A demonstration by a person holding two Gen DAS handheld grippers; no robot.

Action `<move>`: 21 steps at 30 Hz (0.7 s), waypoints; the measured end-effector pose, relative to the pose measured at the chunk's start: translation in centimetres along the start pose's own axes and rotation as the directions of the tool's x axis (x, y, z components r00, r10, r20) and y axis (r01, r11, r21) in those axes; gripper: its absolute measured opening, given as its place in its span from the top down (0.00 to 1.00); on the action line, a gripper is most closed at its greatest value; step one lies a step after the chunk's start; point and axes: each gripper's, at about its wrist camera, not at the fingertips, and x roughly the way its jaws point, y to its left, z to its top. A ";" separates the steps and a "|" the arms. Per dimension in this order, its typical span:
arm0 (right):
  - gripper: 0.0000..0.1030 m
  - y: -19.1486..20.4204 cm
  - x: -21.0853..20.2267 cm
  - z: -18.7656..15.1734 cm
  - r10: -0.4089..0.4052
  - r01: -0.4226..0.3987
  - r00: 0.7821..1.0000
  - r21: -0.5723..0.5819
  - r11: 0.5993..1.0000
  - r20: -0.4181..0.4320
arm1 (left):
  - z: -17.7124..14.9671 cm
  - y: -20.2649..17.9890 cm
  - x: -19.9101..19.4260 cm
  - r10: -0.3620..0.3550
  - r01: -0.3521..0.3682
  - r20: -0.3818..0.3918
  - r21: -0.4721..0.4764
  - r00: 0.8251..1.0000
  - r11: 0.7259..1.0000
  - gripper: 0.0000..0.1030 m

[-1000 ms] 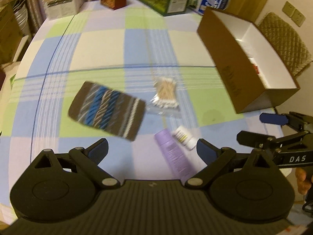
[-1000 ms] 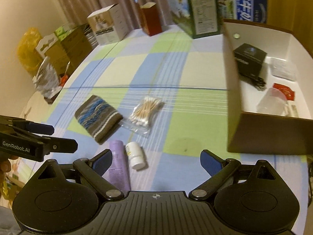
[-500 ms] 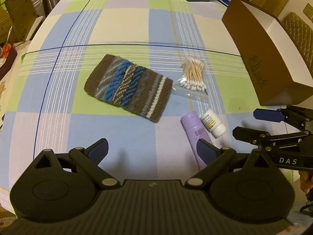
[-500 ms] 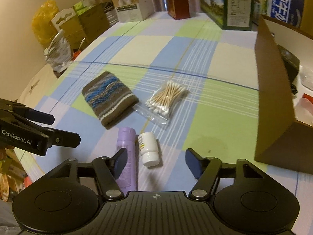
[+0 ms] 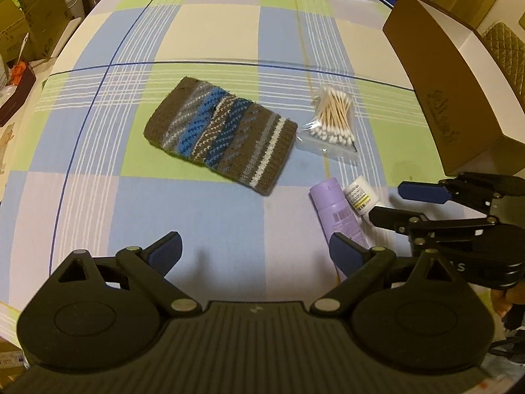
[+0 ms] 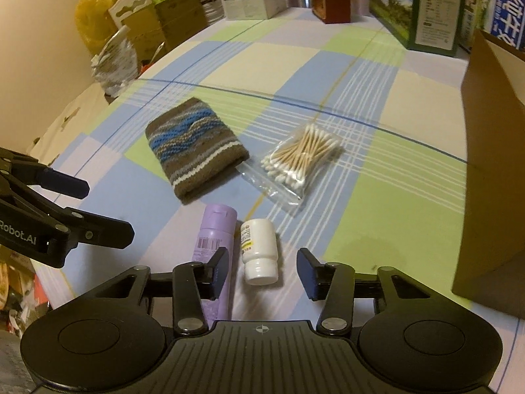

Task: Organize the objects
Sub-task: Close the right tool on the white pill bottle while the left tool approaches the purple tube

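On a checked tablecloth [image 6: 295, 65], the right gripper [image 6: 262, 271] comes down over a small white bottle [image 6: 259, 249] lying on its side beside a purple tube [image 6: 215, 236]. Its jaws have just been narrowing and now stand part-way apart, one on either side of the bottle's cap end, the pads not yet pressing on it. The left gripper [image 5: 256, 252] hangs wide apart over bare cloth at the near edge, holding nothing. Farther out lie a striped knitted pouch [image 6: 195, 152] and a clear bag of cotton swabs [image 6: 298, 161]; a brown cardboard box [image 6: 495, 164] stands at the right. The step in hand appears to be picking up the bottle, probably for the box. The next move calls for a little more descent, then a squeeze across the bottle's round body, squarely enough that it does not roll away or take the tube touching its left side.
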 end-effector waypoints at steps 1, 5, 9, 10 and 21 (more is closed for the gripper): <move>0.59 0.1 0.2 0.0 0.003 -0.003 1.000 -0.008 1.000 -0.001 | 0.0 0.0 0.0 0.002 -0.002 0.000 -0.003 1.000 1.000 0.08; 0.65 0.1 1.0 0.0 0.009 -0.009 1.000 -0.030 1.000 -0.006 | -0.2 -0.1 0.0 0.005 -0.005 0.000 -0.014 1.000 1.000 0.09; 0.77 0.1 1.5 -0.1 0.017 -0.017 1.000 -0.048 0.999 -0.008 | -0.4 -0.3 0.3 0.003 -0.003 -0.002 -0.028 1.000 1.000 0.09; 0.77 0.0 1.6 -0.1 0.016 -0.016 1.000 -0.052 0.999 -0.014 | -0.4 -0.4 0.4 0.001 -0.001 -0.002 -0.030 1.000 1.000 0.09; 0.77 -3.9 -0.4 -1.2 -0.076 0.077 0.997 0.051 0.996 -0.016 | -0.7 -3.5 2.2 -0.036 0.036 0.002 0.021 0.999 0.999 0.17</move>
